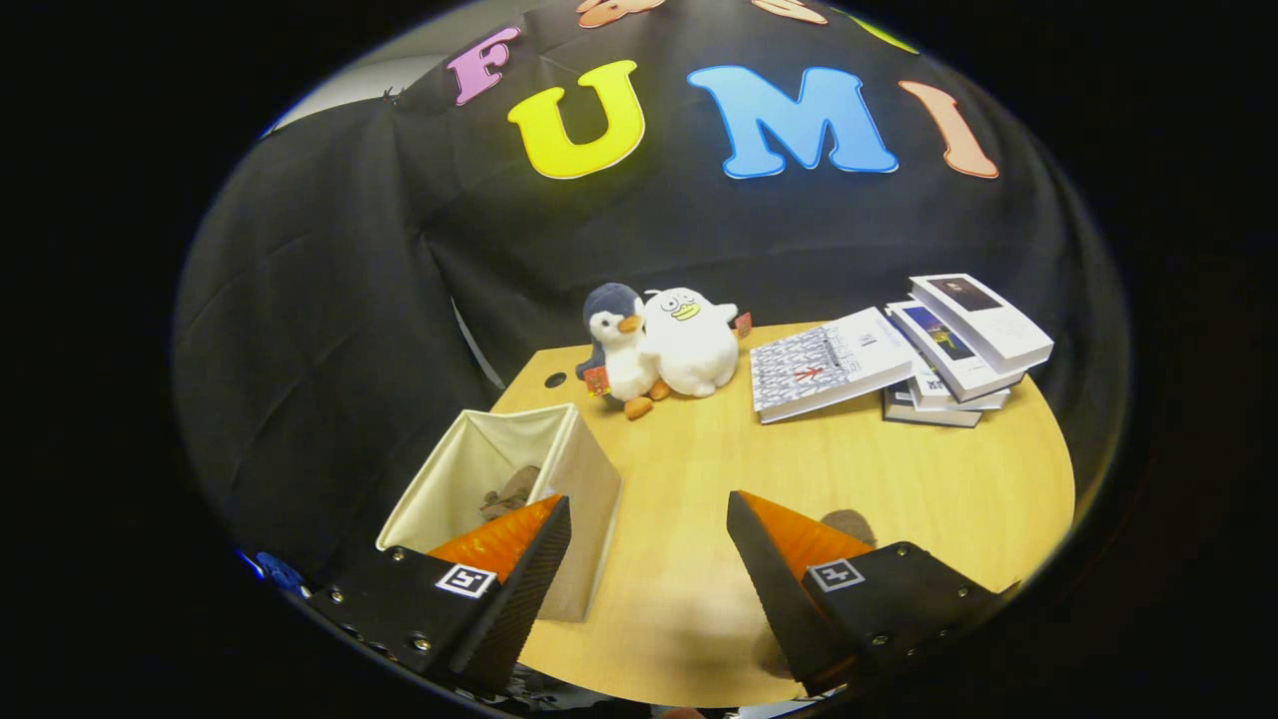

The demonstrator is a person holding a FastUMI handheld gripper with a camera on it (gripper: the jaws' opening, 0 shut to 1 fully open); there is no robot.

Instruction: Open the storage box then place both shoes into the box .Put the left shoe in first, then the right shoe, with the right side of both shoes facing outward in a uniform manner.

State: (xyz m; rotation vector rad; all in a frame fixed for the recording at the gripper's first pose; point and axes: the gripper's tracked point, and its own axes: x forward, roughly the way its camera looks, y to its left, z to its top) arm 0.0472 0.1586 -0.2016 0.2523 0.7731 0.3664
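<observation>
Inside the open box (469,469), behind the spread, empty claw (649,519), something indistinct.

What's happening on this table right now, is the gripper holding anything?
No. The hand-held gripper hangs open above the wooden table, fingers spread with nothing between them. Just ahead of the left finger stands an open fabric storage box with something dark inside, too unclear to name. Beyond the fingers sit two plush toys and a loose pile of books.
</observation>
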